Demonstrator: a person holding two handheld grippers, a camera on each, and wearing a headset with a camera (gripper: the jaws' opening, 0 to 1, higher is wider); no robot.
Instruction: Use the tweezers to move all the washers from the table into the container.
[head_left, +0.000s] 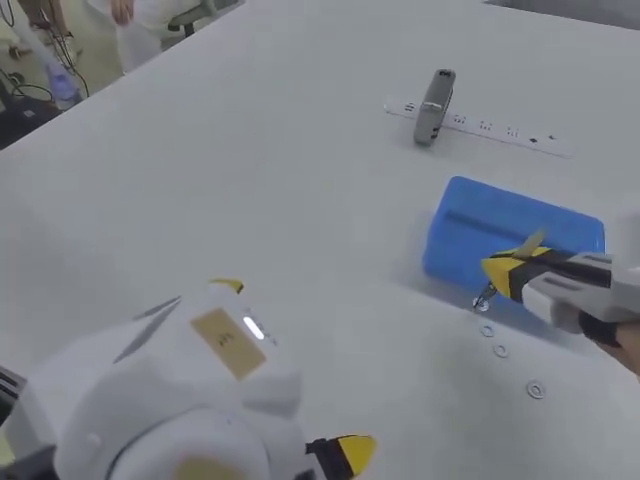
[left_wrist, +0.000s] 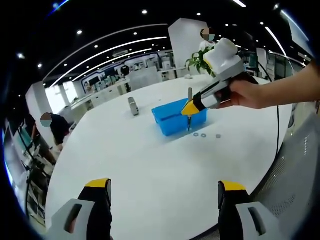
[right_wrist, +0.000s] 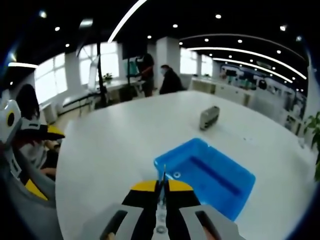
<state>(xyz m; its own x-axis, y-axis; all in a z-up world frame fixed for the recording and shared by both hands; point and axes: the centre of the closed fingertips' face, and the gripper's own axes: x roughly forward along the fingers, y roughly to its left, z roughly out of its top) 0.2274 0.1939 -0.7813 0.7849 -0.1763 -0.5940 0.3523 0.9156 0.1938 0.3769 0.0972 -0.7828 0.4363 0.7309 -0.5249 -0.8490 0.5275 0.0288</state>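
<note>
— Where are the washers?
— Three washers (head_left: 500, 350) lie on the desk (head_left: 300, 180), lower right of the head view, just beside the blue container (head_left: 515, 230).
— And the claws?
— The right claw (right_wrist: 162, 189) is clenched on the tweezers (right_wrist: 163, 180), bottom centre; the left claw (left_wrist: 165, 186) is spread wide, holding nothing.

- The left gripper (head_left: 290, 368) is blurred in the head view, and the bottom edge cuts it off.
- The right gripper (head_left: 505, 268) hides part of the blue container's (head_left: 500, 215) near rim; the right edge cuts off its body.
- The tips of the tweezers (head_left: 484, 298) are too small to read; they perhaps pinch something.
</note>
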